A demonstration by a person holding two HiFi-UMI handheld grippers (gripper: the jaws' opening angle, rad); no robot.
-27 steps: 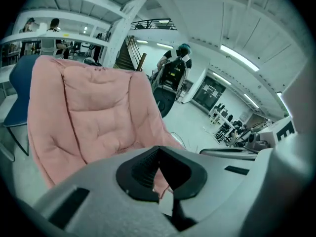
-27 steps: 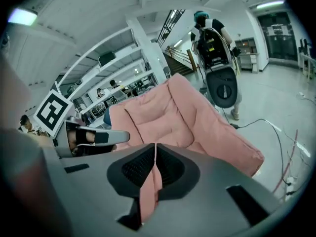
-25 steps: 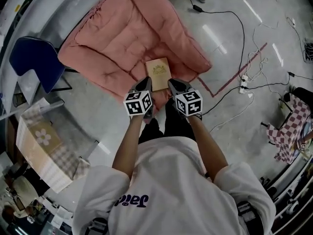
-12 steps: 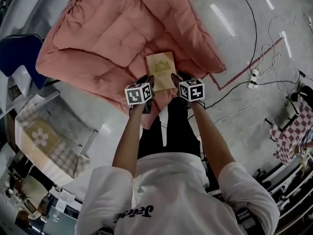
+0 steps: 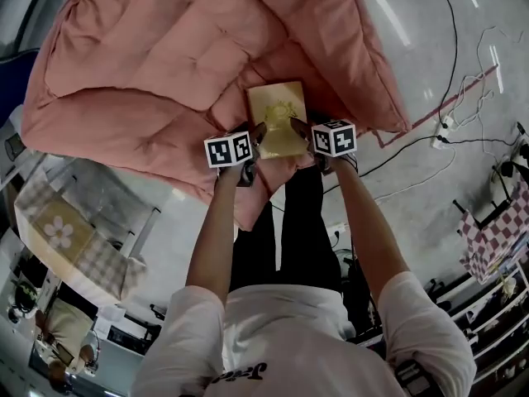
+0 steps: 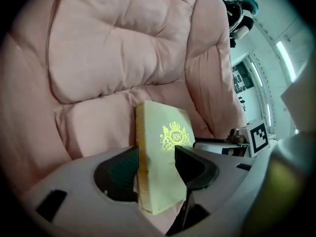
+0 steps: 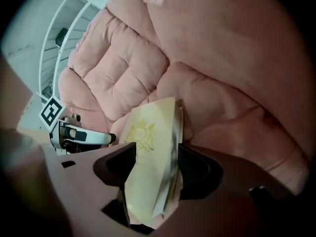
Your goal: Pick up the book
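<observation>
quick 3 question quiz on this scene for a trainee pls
1. True or false: a pink quilt lies under the book.
2. Of the left gripper and the right gripper, which has the book between its jaws: A left only, B right only, C both?
3. What is printed on the book's cover?

Key
1. True.
2. C. Both grippers' jaws are opening around it.
3. A gold crest topped by a crown.

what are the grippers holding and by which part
Nothing looks gripped: the book lies with its left edge between the opening jaws of the left gripper, its right edge between those of the right gripper.
</observation>
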